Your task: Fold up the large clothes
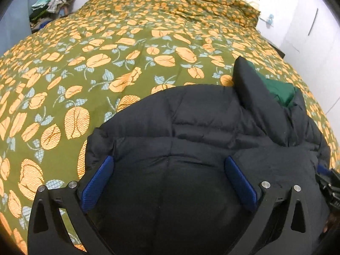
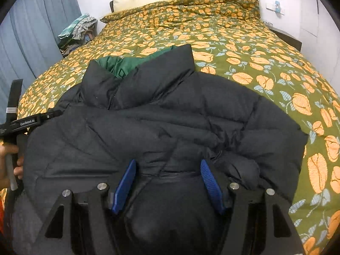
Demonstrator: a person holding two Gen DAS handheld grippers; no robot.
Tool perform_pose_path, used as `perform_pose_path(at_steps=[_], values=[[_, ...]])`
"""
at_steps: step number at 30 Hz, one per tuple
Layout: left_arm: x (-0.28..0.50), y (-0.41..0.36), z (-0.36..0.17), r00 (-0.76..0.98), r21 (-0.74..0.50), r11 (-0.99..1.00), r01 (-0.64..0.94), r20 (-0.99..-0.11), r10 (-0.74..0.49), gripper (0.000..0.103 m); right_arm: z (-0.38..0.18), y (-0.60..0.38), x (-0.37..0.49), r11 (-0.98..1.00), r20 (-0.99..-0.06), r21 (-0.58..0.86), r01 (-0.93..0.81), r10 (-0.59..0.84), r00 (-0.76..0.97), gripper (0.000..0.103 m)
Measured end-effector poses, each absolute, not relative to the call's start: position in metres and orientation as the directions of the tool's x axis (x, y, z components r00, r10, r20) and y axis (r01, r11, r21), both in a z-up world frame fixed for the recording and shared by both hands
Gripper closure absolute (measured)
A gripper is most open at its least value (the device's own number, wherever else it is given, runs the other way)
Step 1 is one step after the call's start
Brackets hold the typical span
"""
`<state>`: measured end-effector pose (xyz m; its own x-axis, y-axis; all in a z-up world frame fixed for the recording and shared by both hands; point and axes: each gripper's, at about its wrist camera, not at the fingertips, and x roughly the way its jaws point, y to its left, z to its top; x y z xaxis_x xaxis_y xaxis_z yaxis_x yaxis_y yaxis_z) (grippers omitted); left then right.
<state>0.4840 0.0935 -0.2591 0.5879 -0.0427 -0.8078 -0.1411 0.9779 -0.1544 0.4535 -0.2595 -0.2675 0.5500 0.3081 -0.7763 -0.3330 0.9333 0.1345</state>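
Mid-fold: black puffer jacket (image 1: 212, 144) spread on floral bed cover (image 1: 106, 63).
Left wrist: left gripper (image 1: 167, 165) wide, empty, above jacket's near hem. Right wrist: right gripper (image 2: 167, 170) half-open, gripping nothing, over jacket's near edge; next move likely a fresh hem grasp.

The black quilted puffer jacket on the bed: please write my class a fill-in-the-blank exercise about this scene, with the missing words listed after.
1. The black quilted puffer jacket lies on a flower-patterned ____.
2. The lining inside the jacket's collar is ____.
3. The gripper fingers carry ____ ribbed pads.
4. Left of the bed hangs a blue-grey ____.

Missing words: bedspread; green; blue; curtain
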Motion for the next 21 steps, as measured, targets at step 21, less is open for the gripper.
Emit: perform_pose_path(at_steps=[21], values=[[0.347,0.072,-0.207,0.565,-0.062,0.998,0.009,-0.823,-0.056,0.001,-0.229,-0.246,0.379,0.943,-0.826,0.068,-0.326,0.236,0.512,0.036]])
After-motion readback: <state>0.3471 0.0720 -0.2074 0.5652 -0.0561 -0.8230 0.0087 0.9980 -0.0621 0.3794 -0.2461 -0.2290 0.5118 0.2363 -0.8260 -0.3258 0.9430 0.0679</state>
